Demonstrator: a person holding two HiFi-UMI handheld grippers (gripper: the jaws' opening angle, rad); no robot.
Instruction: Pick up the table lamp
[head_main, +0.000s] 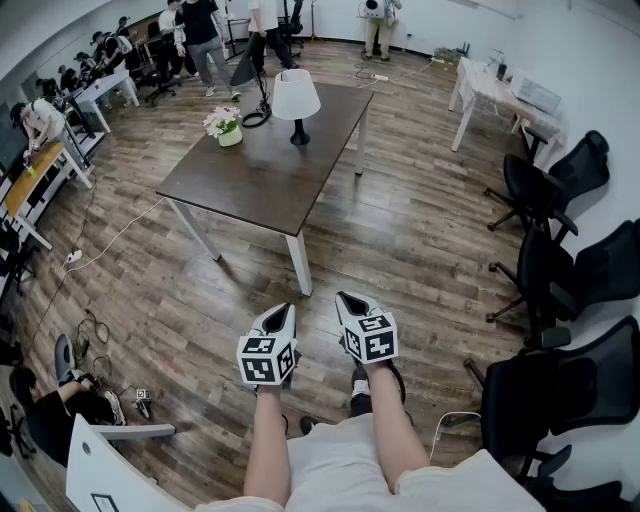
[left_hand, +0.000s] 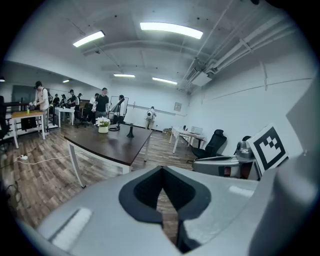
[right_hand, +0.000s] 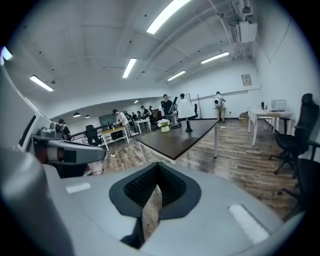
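Observation:
The table lamp (head_main: 296, 100), with a white shade on a dark stem and base, stands upright at the far end of the dark brown table (head_main: 270, 185). It shows small in the left gripper view (left_hand: 130, 131) and in the right gripper view (right_hand: 187, 113). Both grippers are held close to my body over the wooden floor, well short of the table's near corner. My left gripper (head_main: 283, 313) (left_hand: 161, 170) is shut and empty. My right gripper (head_main: 349, 300) (right_hand: 159, 165) is shut and empty too.
A pot of flowers (head_main: 225, 126) and a coiled black cable (head_main: 256, 118) sit left of the lamp. Black office chairs (head_main: 545, 190) line the right side, with a white desk (head_main: 490, 85) behind. Several people stand at the back; one crouches at lower left (head_main: 60, 400).

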